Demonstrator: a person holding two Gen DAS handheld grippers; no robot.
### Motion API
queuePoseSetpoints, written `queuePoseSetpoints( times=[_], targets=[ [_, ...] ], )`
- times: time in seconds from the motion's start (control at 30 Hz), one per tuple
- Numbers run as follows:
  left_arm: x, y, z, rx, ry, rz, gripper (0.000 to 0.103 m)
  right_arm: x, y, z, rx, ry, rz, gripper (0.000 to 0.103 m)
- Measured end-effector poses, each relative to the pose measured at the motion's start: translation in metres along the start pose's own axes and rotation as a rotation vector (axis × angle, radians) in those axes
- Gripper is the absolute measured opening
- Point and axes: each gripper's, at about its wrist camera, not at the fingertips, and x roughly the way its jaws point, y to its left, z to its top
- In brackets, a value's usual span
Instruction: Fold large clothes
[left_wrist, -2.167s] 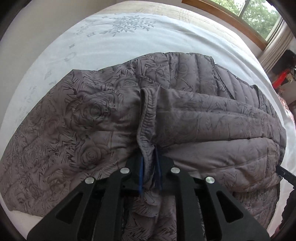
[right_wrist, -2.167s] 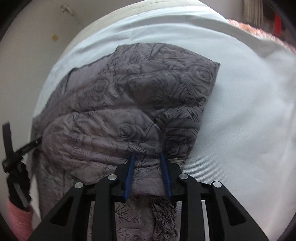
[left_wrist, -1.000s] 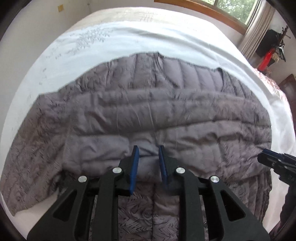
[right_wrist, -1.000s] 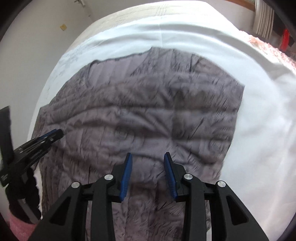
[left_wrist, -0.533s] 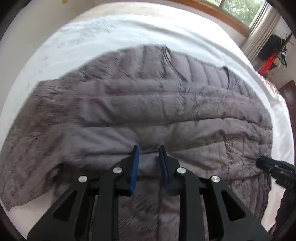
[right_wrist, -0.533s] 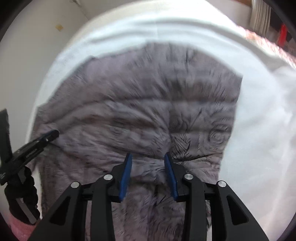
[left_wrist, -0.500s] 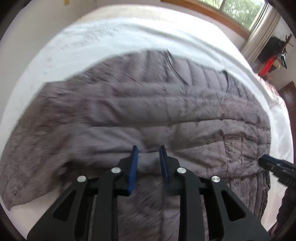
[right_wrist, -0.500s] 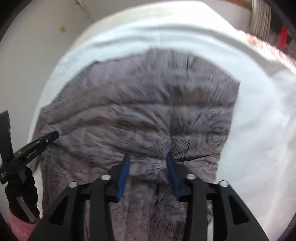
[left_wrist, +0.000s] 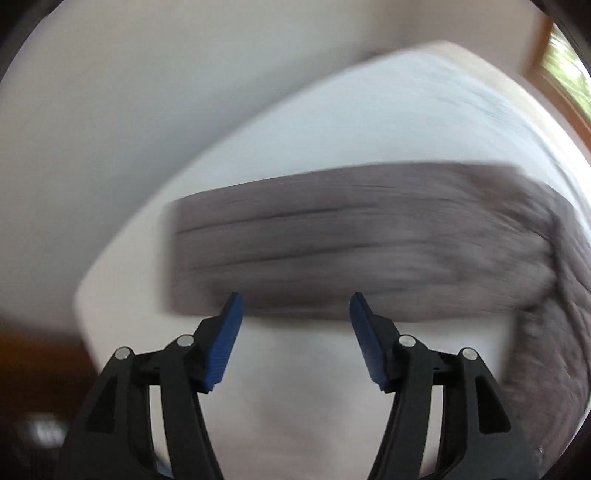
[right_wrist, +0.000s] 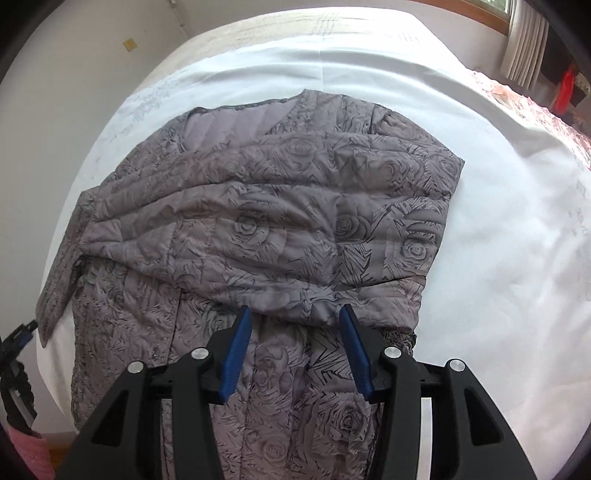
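Note:
A grey quilted jacket (right_wrist: 277, 229) with a rose print lies on the white bed sheet (right_wrist: 517, 221), its upper part folded down across the body. My right gripper (right_wrist: 293, 317) is open and empty, its blue pads either side of the folded edge near me. In the left wrist view the jacket (left_wrist: 369, 243) is a blurred grey band. My left gripper (left_wrist: 293, 302) is open and empty, over the sheet just short of the jacket's near left edge. Its black tip (right_wrist: 20, 332) shows at the left edge of the right wrist view.
The bed's left edge (left_wrist: 85, 288) borders a pale wall (left_wrist: 147, 92), with dark floor (left_wrist: 33, 369) below. A window frame (left_wrist: 561, 81) is at the far right. A pink blanket (right_wrist: 532, 107), curtain (right_wrist: 524, 40) and red object (right_wrist: 563, 92) stand at the right.
Both grippers have let go of the folded jacket edge and opened wide. My left gripper has swung left toward the jacket's left side; the right has barely moved.

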Motion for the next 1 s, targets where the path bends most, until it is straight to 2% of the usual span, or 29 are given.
queuePoseSetpoints(
  times=[0.07, 0.1, 0.17, 0.23, 0.37, 0.5, 0.53, 0.57, 0.6, 0.67, 0.73, 0.83, 1.0],
  targets=[
    [0.013, 0.042, 0.002, -0.087, 0.022, 0.063, 0.064, 0.001, 0.001, 0.0, -0.003, 0.003, -0.004, 0.049],
    [0.02, 0.059, 0.002, -0.127, 0.029, 0.067, 0.064, 0.002, 0.001, 0.0, -0.005, 0.003, -0.006, 0.049],
    [0.032, 0.089, 0.004, -0.207, 0.043, 0.046, 0.064, 0.002, 0.002, 0.0, -0.011, 0.004, -0.013, 0.049],
    [0.046, 0.108, 0.007, -0.272, 0.053, -0.04, 0.065, 0.002, 0.003, 0.0, -0.017, 0.005, -0.021, 0.049],
    [0.067, 0.122, 0.012, -0.34, 0.058, -0.168, 0.065, 0.001, 0.002, 0.0, -0.015, 0.011, -0.038, 0.049],
    [0.073, 0.115, 0.02, -0.33, 0.041, -0.153, 0.064, 0.0, -0.002, -0.001, -0.004, 0.012, -0.045, 0.049],
    [0.071, 0.111, 0.02, -0.323, 0.039, -0.154, 0.054, -0.001, -0.003, -0.001, -0.001, 0.012, -0.046, 0.049],
    [0.07, 0.105, 0.022, -0.308, 0.036, -0.168, 0.037, 0.0, -0.004, -0.001, 0.002, 0.012, -0.047, 0.049],
    [0.07, 0.102, 0.025, -0.303, 0.037, -0.18, 0.032, 0.0, -0.004, -0.001, 0.004, 0.013, -0.048, 0.049],
    [0.068, 0.097, 0.029, -0.287, 0.03, -0.159, 0.012, 0.001, -0.006, -0.002, 0.008, 0.014, -0.049, 0.049],
    [0.061, 0.089, 0.033, -0.285, 0.009, -0.162, 0.007, 0.0, -0.009, -0.002, 0.013, 0.014, -0.051, 0.049],
    [0.034, 0.075, 0.032, -0.286, -0.067, -0.178, 0.005, -0.002, -0.014, -0.003, 0.022, 0.01, -0.053, 0.049],
    [-0.035, 0.033, 0.043, -0.206, -0.215, -0.297, 0.005, -0.005, -0.023, -0.003, 0.041, 0.0, -0.05, 0.049]
  ],
)
